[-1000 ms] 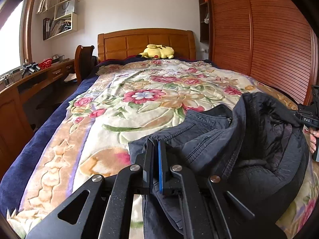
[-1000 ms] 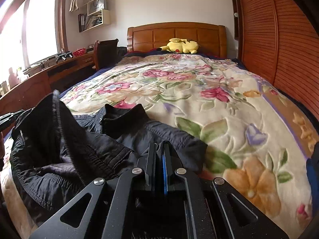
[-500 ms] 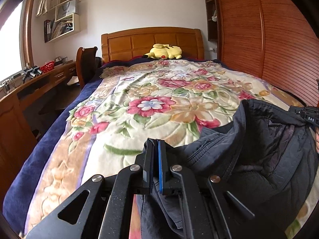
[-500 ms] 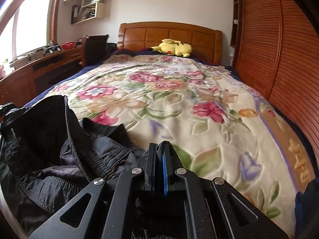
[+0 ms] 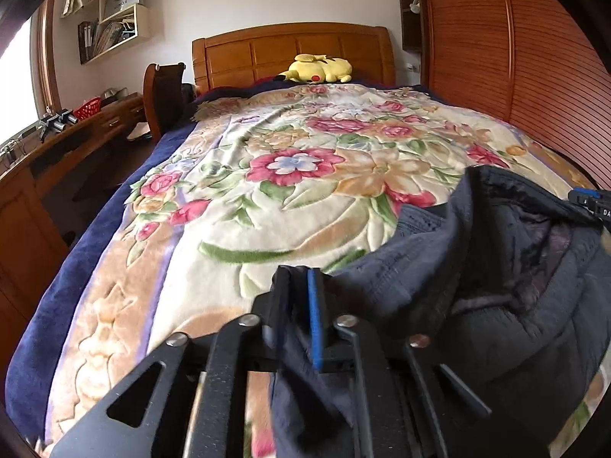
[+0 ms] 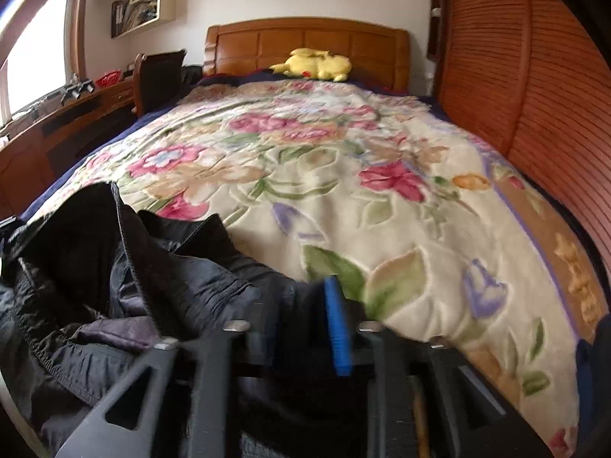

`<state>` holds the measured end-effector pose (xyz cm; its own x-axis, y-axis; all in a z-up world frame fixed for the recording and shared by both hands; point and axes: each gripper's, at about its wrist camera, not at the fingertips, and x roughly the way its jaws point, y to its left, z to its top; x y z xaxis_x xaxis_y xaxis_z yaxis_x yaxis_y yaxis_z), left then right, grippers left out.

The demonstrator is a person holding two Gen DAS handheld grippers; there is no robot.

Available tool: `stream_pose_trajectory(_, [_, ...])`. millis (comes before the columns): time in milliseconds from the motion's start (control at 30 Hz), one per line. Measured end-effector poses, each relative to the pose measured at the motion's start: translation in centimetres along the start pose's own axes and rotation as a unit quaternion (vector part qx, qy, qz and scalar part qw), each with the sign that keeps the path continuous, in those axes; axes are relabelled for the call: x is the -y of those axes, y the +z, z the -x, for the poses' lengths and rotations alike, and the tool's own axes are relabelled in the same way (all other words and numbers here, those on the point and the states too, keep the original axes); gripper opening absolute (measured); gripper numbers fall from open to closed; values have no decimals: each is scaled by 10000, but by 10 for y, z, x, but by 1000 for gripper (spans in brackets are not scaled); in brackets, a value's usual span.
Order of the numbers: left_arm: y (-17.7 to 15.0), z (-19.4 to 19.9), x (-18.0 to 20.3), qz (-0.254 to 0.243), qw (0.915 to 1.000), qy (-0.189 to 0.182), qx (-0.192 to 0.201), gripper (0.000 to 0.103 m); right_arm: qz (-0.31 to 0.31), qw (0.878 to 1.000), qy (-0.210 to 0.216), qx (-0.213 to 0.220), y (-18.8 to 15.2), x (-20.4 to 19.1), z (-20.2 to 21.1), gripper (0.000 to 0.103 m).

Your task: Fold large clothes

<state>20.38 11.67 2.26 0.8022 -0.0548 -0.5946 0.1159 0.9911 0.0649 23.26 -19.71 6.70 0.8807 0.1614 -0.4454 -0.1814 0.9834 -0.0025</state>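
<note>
left gripper (image 5: 298,297): low centre of the left wrist frame, fingers set a little apart with a fold of the dark jacket (image 5: 496,286) between them; the blue pad sits against the cloth, so it appears to be pinching the hem, though motion blur makes the contact hard to confirm.

right gripper (image 6: 305,320): low centre of the right wrist frame, heavily blurred. its blue pad (image 6: 338,328) stands apart from the other finger, with dark fabric lying in the gap; whether it clamps that fabric cannot be told.

jacket: bunched at the near end of the bed. it fills the lower right of the left wrist frame, lining exposed, and the lower left of the right wrist frame (image 6: 114,286), collar edge raised.

floral blanket (image 5: 305,175): lies under the jacket and covers the bed up to the centre of both frames.

yellow plush toy (image 5: 317,68): upper centre, resting against the wooden headboard (image 5: 267,49).

wooden slatted wardrobe (image 5: 515,57): right edge of frame.

desk (image 5: 76,129) and chair (image 5: 164,95): left of frame, beside the bed. wall shelves (image 5: 110,26): upper left.
</note>
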Motion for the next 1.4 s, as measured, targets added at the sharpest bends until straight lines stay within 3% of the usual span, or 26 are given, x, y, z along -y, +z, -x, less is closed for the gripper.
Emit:
stream_pose_trajectory(33, [-2, 8, -2, 20, 10000, -41, 41, 38, -54, 10000, 48, 51, -1, 2, 7, 64])
stream_pose_trajectory(200, [-19, 43, -8, 77, 9995, -280, 127, 69, 100, 9998, 38, 186, -26, 7, 45, 69])
stream_pose_trajectory(533, [-83, 83, 1, -113, 9987, -460, -166, 70, 251, 9990, 295, -238, -89, 21, 84, 73])
stream_pose_trajectory(800, [-121, 74, 3, -135, 9982, -337, -483, 70, 70, 9983, 285, -512, -116, 33, 75, 77])
stream_pose_trajectory(1100, [-133, 56, -1, 90, 9964, -461, -712, 70, -126, 9982, 259, -528, -128, 32, 65, 84])
stream_pose_trajectory(1400, [-137, 52, 3, 1, 9961, -408, -785, 70, -243, 9963, 425, -704, -129, 35, 58, 84])
